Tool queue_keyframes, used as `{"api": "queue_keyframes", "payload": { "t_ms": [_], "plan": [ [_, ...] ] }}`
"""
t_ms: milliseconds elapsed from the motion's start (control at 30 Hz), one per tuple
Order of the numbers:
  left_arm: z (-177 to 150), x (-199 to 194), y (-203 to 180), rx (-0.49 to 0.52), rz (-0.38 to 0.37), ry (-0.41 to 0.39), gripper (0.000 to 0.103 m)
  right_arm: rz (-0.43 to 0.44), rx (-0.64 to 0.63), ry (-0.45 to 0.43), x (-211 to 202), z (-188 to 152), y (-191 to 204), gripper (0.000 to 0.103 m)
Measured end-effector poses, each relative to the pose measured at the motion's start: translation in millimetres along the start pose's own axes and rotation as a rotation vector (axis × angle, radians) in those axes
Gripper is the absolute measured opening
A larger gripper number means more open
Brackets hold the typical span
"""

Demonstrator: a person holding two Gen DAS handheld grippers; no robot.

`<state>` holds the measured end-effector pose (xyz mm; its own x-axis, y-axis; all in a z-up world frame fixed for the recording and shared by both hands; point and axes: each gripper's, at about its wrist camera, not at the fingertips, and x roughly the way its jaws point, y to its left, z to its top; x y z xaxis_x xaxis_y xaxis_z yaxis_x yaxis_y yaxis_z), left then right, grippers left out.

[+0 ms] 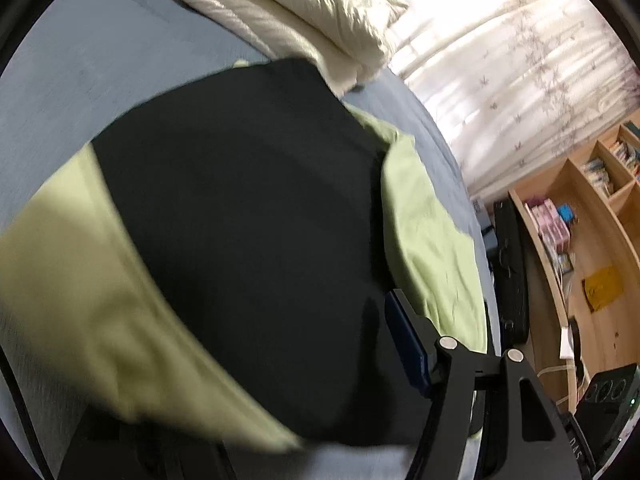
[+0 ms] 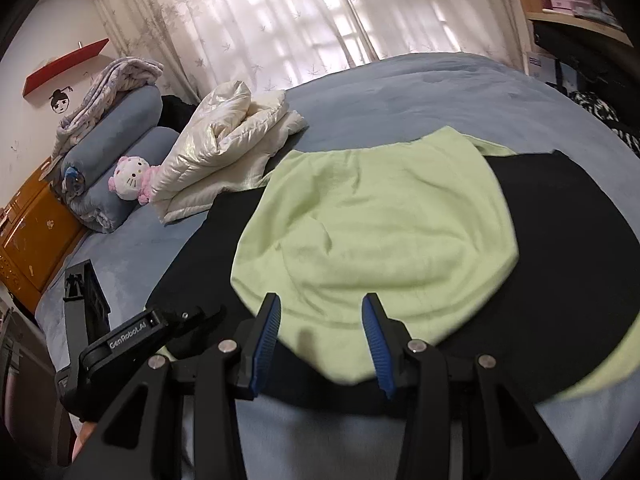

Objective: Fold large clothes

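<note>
A: How does the right gripper (image 2: 324, 340) sit?

B: It tips down toward the bed (image 2: 400, 88), jaws apart, blue pads (image 2: 266, 340) either side of the near hem of the light green garment (image 2: 380, 232). Nothing is pinched; the cloth lies flat below the tips.

A: And the left gripper (image 2: 152, 292)?

B: It is to the right one's left and lower, also angled down, at the left end of the black sheet (image 2: 580, 240). In its own view the picture is smeared and the black sheet fills the middle. One blue pad (image 1: 408, 344) shows and the other finger is covered, so I cannot tell whether it grips the sheet or only stands wide.

A: Where is the garment against the black sheet?

B: Ahead of the right gripper a green layer lies on top of the black, which runs as a band across. More green peeks out under the black to the tool's right. Whether the black is cloth or board I cannot tell.

A: Room to move?

B: Bare blue cover lies ahead beyond the garment. Ahead-left is a folded cream jacket (image 2: 224, 140), its corner just beside the black sheet, with a plush toy (image 2: 128, 178) and rolled bedding (image 2: 120, 120) further left. The bed's edge lies right of the left gripper, a wooden shelf unit (image 1: 592, 240) beyond it
</note>
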<state>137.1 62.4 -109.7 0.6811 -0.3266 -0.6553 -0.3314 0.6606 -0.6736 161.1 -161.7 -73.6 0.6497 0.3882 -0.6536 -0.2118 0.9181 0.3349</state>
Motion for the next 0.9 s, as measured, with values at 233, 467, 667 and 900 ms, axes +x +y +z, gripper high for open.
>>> {"api": "queue_keyframes", "payload": {
  "t_ms": [233,467,667,900],
  "plan": [
    [26,10,-8,0.016,0.114,-0.152,0.030,-0.098,-0.062,0.009,44,34,-4,0.022],
    [14,-8,-56,0.279,0.204,-0.288,0.009,-0.142,-0.059,0.156,93,12,-16,0.013],
    [-5,-28,-120,0.520,0.228,-0.383,0.008,-0.105,-0.036,0.124,84,1,-22,0.013],
    [-22,-37,-177,0.699,0.248,-0.411,0.008,-0.016,0.048,0.108,81,-1,-37,0.013]
  ]
}}
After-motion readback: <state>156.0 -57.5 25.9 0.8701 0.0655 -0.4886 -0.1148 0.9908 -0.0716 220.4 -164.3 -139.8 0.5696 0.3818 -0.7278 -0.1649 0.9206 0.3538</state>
